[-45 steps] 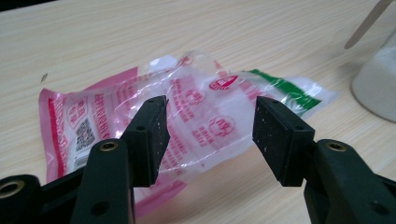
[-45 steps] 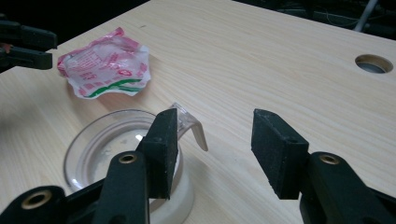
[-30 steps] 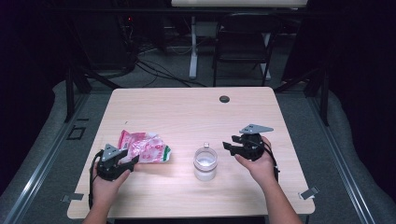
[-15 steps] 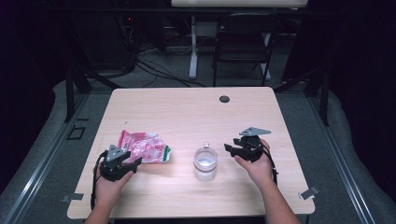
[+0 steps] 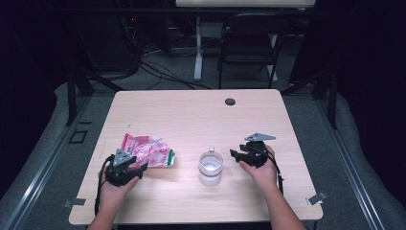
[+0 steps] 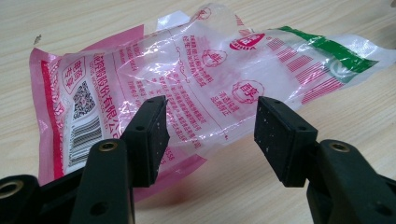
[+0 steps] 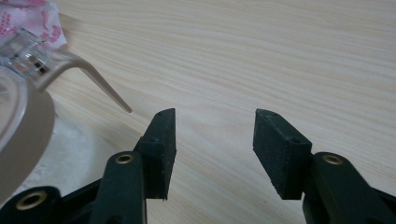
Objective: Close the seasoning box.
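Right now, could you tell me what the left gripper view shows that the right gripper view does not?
The left gripper view shows the pink packet's barcode, printed text and green stripe between its open jaws. The right gripper view shows the clear jar's rim and handle beside its open jaws. Both show black gripper jaws and the wooden table.

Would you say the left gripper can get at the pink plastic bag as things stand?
Probably yes. The left gripper has its jaws open and aimed straight at the bag, which lies flat on the table just ahead, with nothing between them.
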Demonstrator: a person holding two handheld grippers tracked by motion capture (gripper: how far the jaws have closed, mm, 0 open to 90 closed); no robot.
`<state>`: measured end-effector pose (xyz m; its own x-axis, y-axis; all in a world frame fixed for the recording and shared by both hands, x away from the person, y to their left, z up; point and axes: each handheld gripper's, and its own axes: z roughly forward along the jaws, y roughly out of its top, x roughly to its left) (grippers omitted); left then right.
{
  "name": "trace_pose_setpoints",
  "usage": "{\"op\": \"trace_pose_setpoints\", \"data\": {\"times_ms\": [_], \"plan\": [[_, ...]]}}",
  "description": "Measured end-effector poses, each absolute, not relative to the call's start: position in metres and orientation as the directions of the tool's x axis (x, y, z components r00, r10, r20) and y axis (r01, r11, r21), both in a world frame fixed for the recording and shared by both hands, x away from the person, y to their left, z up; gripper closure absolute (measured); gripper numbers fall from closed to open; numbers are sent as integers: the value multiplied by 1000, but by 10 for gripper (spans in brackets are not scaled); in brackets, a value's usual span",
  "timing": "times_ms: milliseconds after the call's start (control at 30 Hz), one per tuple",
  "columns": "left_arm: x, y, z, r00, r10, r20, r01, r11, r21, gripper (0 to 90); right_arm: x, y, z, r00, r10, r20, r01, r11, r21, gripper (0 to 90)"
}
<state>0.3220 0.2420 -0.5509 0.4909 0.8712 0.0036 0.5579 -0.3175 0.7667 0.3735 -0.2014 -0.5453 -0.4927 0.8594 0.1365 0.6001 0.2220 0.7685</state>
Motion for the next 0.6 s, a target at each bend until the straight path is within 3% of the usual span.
{"op": "trace_pose_setpoints", "data": {"times_ms": [600], "plan": [[322, 243, -548, 492, 870, -18, 554, -297, 777, 430, 375, -201, -553, -464, 878, 114, 614, 226, 756, 464]]}}
